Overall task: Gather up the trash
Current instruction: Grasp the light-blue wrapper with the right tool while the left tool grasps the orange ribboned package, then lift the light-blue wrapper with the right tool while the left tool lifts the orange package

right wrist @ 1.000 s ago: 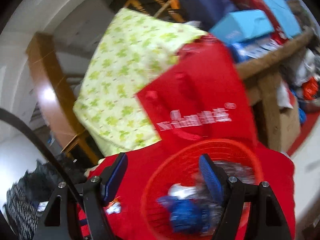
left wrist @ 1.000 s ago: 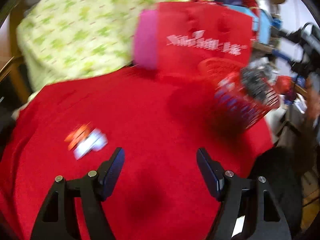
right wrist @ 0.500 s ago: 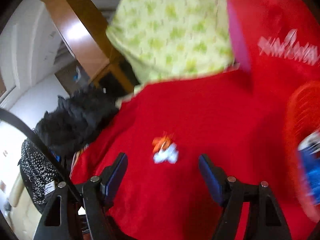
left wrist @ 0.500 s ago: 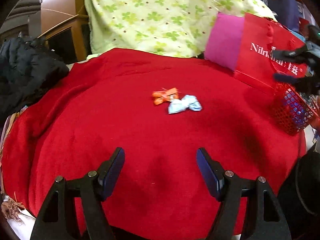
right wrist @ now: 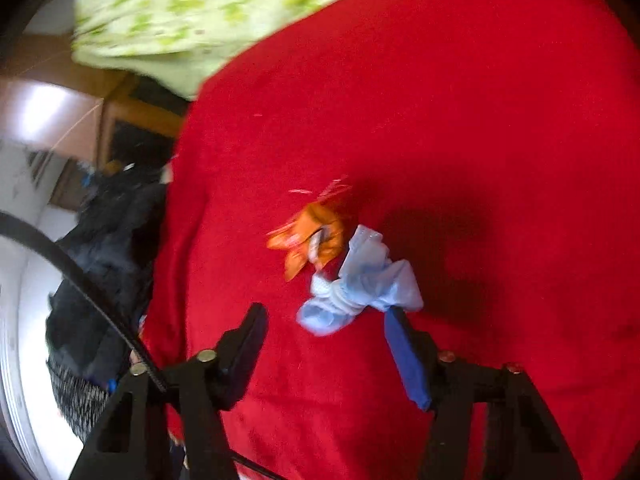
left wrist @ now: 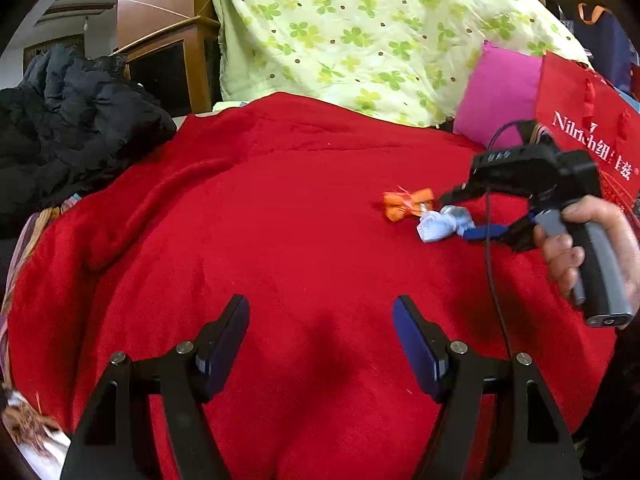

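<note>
Two crumpled wrappers lie side by side on the red cloth (left wrist: 280, 240): an orange wrapper (left wrist: 408, 203) (right wrist: 310, 240) and a light blue wrapper (left wrist: 444, 224) (right wrist: 360, 280). A hand (left wrist: 592, 240) holds my right gripper (left wrist: 464, 216) (right wrist: 324, 312) low over the cloth, with its jaws closing. The blue wrapper sits between its fingertips. The right-hand fingertip (right wrist: 394, 320) touches the wrapper, while the left-hand one stands clear of it. My left gripper (left wrist: 320, 304) hangs open and empty above bare cloth, nearer the front edge.
A red paper bag (left wrist: 588, 136) and a pink cushion (left wrist: 500, 96) stand at the back right. A green flowered quilt (left wrist: 360, 32) drapes behind the cloth. A black jacket (left wrist: 72, 120) is heaped at the left, by a wooden frame (left wrist: 192, 60).
My right gripper swung away from the red basket and dropped to the wrappers, its jaws narrowing. The left view turned, so the wrappers now sit at its right with the right gripper beside them.
</note>
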The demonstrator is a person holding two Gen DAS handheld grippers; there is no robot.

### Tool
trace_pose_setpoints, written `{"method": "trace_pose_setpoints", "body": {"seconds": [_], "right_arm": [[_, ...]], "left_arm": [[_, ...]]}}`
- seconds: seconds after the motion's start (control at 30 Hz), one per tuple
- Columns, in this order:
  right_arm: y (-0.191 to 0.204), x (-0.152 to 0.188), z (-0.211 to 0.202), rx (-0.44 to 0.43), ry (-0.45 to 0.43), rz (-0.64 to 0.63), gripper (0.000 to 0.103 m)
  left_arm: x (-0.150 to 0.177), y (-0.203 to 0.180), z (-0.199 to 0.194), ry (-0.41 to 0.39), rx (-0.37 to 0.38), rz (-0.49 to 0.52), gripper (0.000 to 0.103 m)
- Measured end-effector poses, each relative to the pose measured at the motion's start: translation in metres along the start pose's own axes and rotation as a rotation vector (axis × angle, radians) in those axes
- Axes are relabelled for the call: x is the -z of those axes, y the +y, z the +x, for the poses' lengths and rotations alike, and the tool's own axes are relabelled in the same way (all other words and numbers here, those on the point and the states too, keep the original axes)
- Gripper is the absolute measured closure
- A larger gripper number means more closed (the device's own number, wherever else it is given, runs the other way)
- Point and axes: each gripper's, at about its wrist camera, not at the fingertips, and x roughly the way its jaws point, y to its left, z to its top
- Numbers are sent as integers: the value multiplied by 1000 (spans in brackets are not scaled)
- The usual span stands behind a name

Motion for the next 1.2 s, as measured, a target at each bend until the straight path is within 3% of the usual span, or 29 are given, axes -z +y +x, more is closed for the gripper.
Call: {"method": "trace_pose_setpoints", "body": {"seconds": [0.1, 0.27, 0.4, 0.57, 0.73, 0.9, 0.93, 1.2], "right_arm": [[3, -3, 12, 75, -25, -19, 57], [-2, -4, 3, 76, -59, -96, 73], [-17, -4, -38, 72, -126, -178, 73], [-43, -3, -88, 35, -173, -223, 73], [-65, 10, -120, 17, -196, -252, 73], [-76, 22, -131, -15, -207, -264, 73], [-77, 24, -130, -16, -209, -270, 73], [-49, 50, -148, -17, -279, -380, 73]], "left_arm": [[-11, 2, 12, -10, -11, 32, 28], [-39, -6, 46, -13, 70, 76, 28], [-67, -23, 81, -1, 129, 106, 28], [-101, -57, 129, 41, 305, 139, 28], [-119, -88, 186, 170, 438, 185, 28], [-112, -94, 212, 262, 405, 161, 28], [-110, -96, 212, 270, 392, 157, 32], [-98, -112, 179, 256, 266, 94, 35]]}}
